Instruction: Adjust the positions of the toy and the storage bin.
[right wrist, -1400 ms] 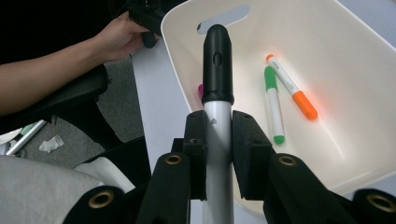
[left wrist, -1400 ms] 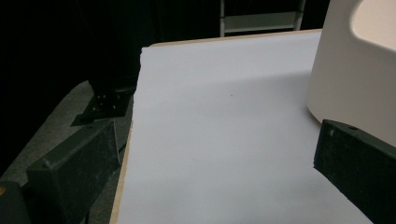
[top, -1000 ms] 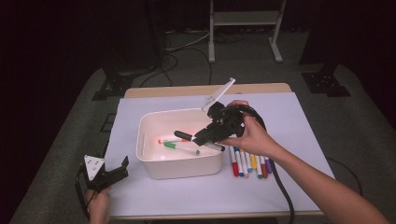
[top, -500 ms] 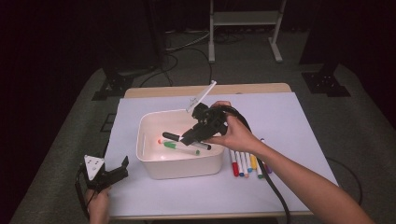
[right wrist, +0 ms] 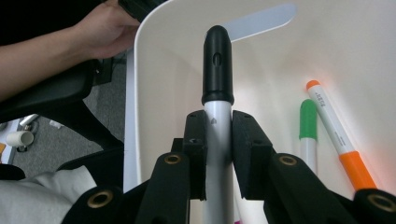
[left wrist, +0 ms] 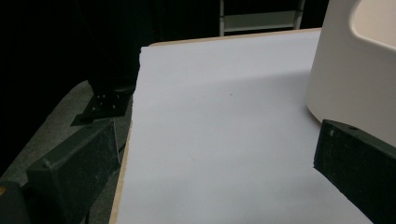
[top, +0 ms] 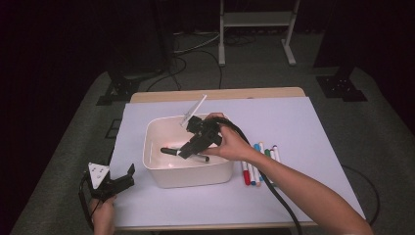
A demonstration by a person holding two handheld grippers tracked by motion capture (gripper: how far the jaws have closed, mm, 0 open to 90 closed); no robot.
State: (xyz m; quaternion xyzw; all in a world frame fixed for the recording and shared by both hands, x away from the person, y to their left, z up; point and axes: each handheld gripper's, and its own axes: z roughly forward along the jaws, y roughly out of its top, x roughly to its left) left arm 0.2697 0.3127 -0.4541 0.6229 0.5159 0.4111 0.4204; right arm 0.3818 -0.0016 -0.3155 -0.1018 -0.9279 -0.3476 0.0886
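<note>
A white bin (top: 188, 175) stands on the white sheet, left of centre. My right gripper (top: 186, 151) reaches into it, shut on a marker with a black cap (top: 169, 151) and white barrel (right wrist: 218, 122), held level just above the bin's floor. A green marker (right wrist: 307, 125) and an orange marker (right wrist: 332, 127) lie on the bin's floor (right wrist: 355, 70). Several coloured markers (top: 257, 164) lie on the sheet right of the bin. My left gripper (top: 123, 179) rests at the table's front left, open and empty, with the bin's wall (left wrist: 345, 70) ahead to its right.
The white sheet (top: 303, 127) covers a wooden table (top: 215, 94). A cable (top: 274, 188) trails from the right gripper along the forearm. Dark stands (top: 117, 90) and a white frame (top: 254, 29) sit on the grey floor behind.
My right gripper has carried the black-capped marker leftward and down into the bin. The left gripper has stayed put.
</note>
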